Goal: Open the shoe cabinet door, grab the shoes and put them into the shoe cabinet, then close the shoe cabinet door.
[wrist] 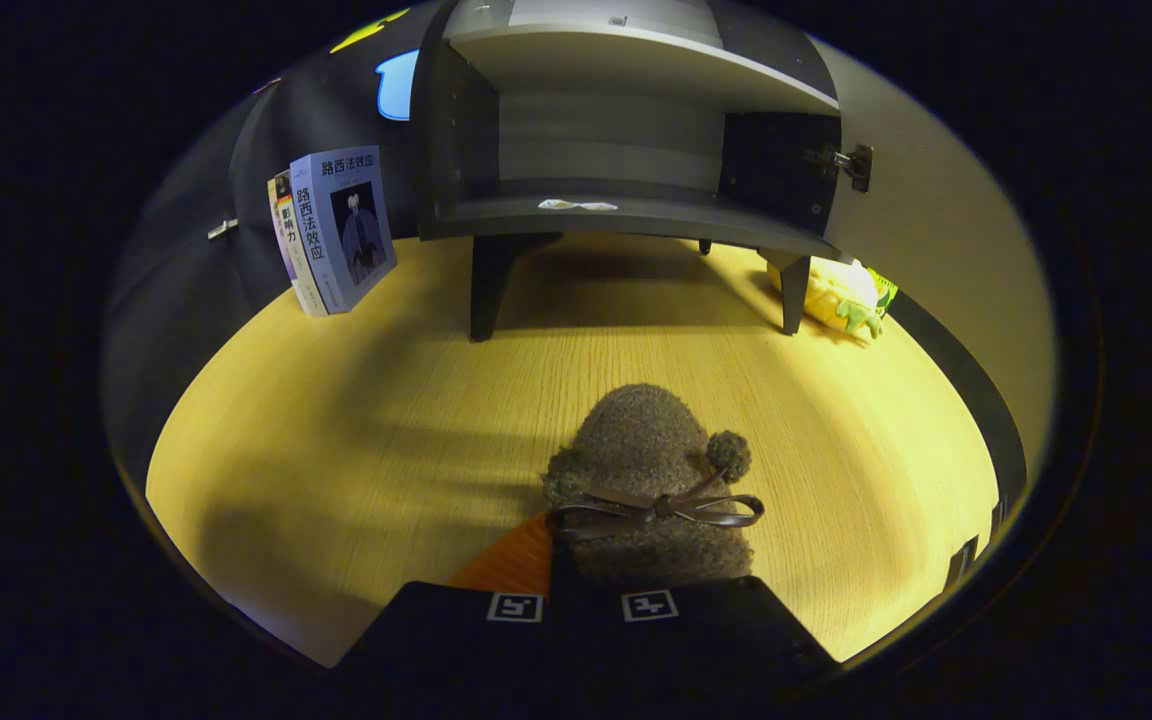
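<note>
Yellow wooden counter [336, 450] carries the open shoe cabinet [626, 130] at its far side. Jaws [584, 606] pinch a fuzzy brown shoe [651, 470], well short of the cabinet. Books [336, 230] lean left.

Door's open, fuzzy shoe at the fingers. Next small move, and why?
Probably carry the fuzzy brown bow-tied shoe forward and up toward the open dark cabinet: the gripper appears shut on it, and the lower shelf lies beyond it, raised on legs.
</note>
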